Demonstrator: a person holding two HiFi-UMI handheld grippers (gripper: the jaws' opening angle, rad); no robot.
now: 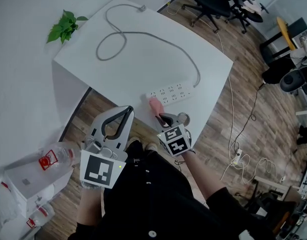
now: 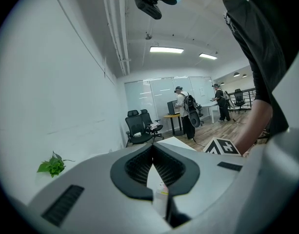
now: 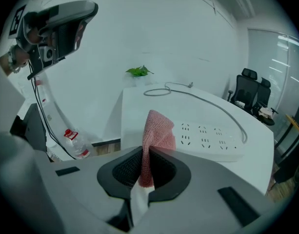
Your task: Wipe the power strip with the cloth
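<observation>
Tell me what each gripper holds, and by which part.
The right gripper pinches the pink cloth by one end; the rest stands up beyond the jaws. The left gripper is shut on nothing.

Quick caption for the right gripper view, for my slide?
Right gripper shut on pink cloth, near the white power strip on the table.

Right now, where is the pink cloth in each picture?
Head view: cloth at centre, by the power strip.
Left gripper view: not in it.
Right gripper view: cloth at centre, clamped in the right tool.
Shared landmark: the plant, in all three views.
</observation>
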